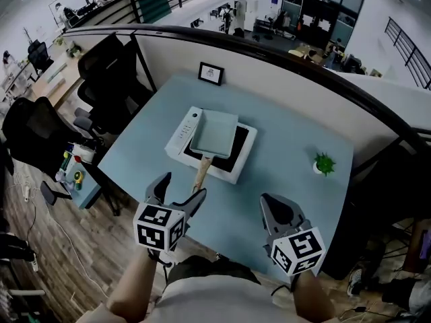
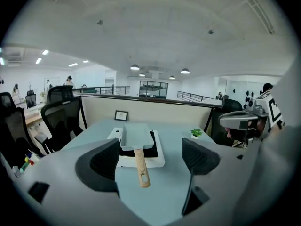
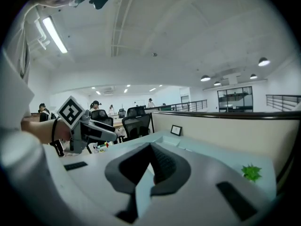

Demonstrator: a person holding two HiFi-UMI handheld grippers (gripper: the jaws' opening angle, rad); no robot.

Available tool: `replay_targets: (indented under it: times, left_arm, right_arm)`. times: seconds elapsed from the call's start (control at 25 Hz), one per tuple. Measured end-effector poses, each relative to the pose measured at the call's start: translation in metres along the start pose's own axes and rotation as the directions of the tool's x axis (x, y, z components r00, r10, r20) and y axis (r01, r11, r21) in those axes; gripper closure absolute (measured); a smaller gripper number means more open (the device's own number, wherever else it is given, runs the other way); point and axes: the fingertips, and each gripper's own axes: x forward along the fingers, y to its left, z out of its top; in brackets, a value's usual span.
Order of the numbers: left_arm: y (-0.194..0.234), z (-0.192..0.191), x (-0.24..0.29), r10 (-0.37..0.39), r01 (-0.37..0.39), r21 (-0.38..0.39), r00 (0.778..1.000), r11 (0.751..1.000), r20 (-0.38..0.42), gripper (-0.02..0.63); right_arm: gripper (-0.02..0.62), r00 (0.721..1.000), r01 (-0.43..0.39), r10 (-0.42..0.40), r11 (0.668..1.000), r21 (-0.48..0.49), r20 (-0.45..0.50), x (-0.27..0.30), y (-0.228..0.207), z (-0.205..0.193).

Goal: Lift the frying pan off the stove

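Observation:
A grey-blue rectangular frying pan sits on a white stove with a black top, mid-table. Its wooden handle points toward me. My left gripper is open just short of the handle's end, with nothing between its fingers. In the left gripper view the pan and handle lie ahead between the spread jaws of that gripper. My right gripper hovers over the table's near right part, shut and empty; in its own view that gripper has its pads meeting at the tips.
A small green plant stands at the table's right side. A framed picture leans against the partition at the back. Black office chairs stand left of the table, and a small cluttered trolley is beside them.

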Motion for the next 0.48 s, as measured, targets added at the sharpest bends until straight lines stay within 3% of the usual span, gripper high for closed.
replay_targets:
  times: [0.48]
  left_arm:
    - [0.020,-0.039,0.099,-0.063,0.051,-0.069,0.982,0.996,-0.179,0.201]
  right_arm:
    - [0.592,0.996,0.010,0.001,0.993,0.116,-0.088,0.065,-0.035,-0.038]
